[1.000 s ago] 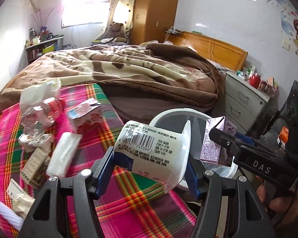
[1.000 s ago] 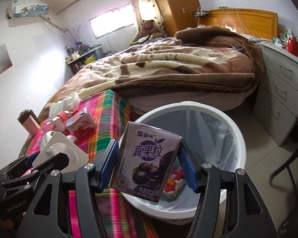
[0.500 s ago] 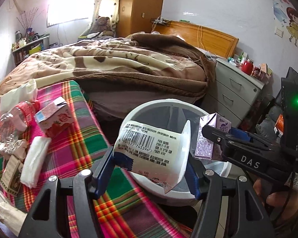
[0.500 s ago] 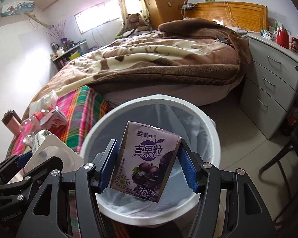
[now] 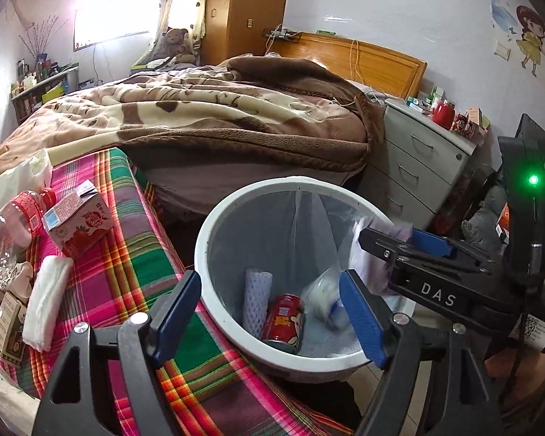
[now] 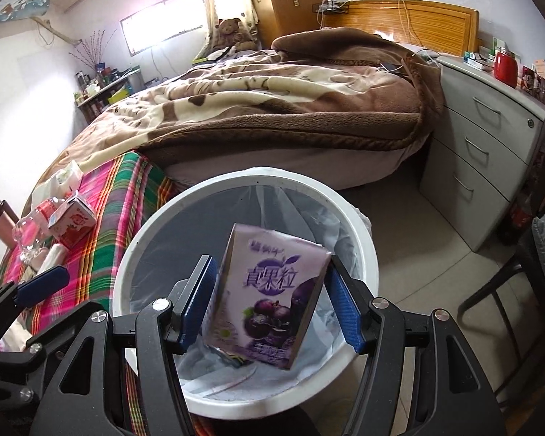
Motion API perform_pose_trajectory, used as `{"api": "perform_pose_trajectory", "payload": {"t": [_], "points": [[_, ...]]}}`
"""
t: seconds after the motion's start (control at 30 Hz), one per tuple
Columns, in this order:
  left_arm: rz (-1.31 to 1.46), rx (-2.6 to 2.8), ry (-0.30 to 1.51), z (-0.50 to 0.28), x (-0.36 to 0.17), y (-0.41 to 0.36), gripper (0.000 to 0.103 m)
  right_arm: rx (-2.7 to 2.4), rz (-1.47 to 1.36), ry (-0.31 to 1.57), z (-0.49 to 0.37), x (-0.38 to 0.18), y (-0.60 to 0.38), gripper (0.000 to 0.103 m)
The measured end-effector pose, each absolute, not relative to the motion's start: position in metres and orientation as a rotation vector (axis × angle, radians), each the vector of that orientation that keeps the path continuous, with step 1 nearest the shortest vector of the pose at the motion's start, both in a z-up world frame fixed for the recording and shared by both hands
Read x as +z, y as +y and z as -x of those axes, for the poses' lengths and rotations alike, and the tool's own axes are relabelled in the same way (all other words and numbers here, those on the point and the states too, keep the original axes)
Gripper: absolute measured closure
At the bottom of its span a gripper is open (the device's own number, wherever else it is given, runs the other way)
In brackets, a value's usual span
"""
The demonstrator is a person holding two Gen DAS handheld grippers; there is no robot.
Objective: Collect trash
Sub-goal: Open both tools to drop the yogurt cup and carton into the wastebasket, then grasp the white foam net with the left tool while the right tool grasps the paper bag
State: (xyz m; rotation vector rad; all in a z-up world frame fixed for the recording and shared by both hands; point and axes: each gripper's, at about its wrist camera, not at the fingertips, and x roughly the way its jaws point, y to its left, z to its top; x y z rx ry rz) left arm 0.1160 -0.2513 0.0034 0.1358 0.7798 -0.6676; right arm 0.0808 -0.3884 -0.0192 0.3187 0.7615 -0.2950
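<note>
Your left gripper (image 5: 270,321) spread and dropped its cup into the trash bin (image 5: 214,218). Your right gripper (image 6: 270,309) spread, letting the purple juice box (image 6: 269,294) fall. The red carton (image 5: 78,218) and bottle (image 5: 9,227) waited on the tabletop (image 5: 127,254).

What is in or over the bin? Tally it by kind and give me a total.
Bin:
Can, red: 1
Foam sleeve, white: 1
Cup, white, blurred: 1
Carton, purple, blurred, above the bin: 1
Total: 4
</note>
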Motion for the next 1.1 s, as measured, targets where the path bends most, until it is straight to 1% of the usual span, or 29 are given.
{"api": "perform_pose_trajectory", "payload": {"t": [0.03, 0.07, 0.73, 1.1], "points": [[-0.132, -0.666, 0.779, -0.115, 0.004, -0.249, 0.023, -0.298, -0.320, 0.758, -0.080, -0.019, -0.388, 0.031], [-0.130, -0.665, 0.774, -0.114, 0.005, -0.247, 0.022, -0.296, -0.323, 0.751, -0.079, -0.017, -0.388, 0.031], [-0.098, -0.563, 0.713, -0.093, 0.022, -0.184, 0.022, -0.211, -0.302, 0.661, -0.067, 0.003, -0.344, 0.030], [-0.047, -0.476, 0.686, -0.080, 0.022, -0.132, 0.022, -0.101, -0.271, 0.627, -0.062, 0.007, -0.303, 0.030]]}}
